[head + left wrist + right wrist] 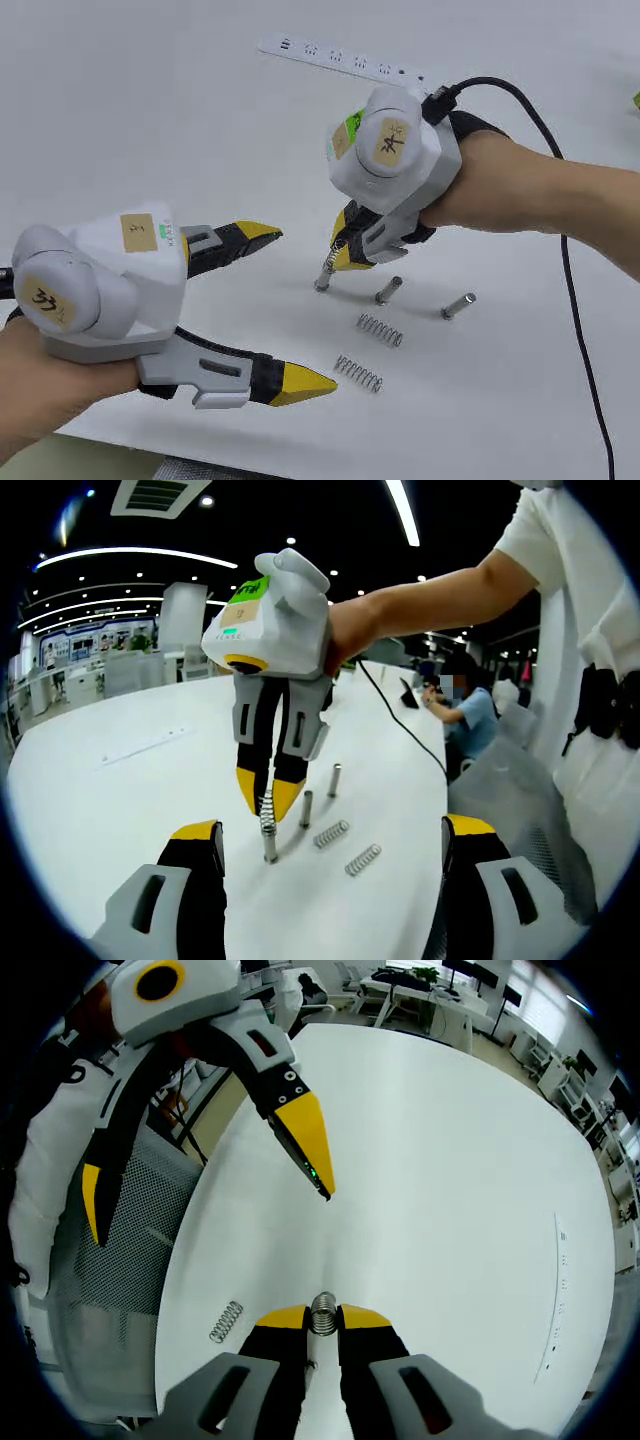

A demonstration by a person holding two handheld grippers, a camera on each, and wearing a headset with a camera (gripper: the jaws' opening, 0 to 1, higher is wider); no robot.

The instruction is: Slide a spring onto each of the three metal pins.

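Observation:
Three short metal pins stand on the white table: the left pin point(323, 281), the middle pin point(388, 290) and the right pin point(458, 305). My right gripper point(340, 256) is shut on a spring point(334, 250), holding it tilted over the top of the left pin. From the left gripper view, that spring point(267, 818) sits around the pin's upper part point(270, 852). In the right gripper view the spring's end point(323, 1312) shows between the closed yellow tips. Two loose springs point(380, 330) point(358, 373) lie in front of the pins. My left gripper point(285, 305) hovers open to the left, holding nothing.
A white power strip point(340, 60) lies at the far side of the table. A black cable point(575, 290) runs from the right gripper down the right side. The table's near edge point(130, 440) is just below the left gripper. A seated person point(470, 715) is in the background.

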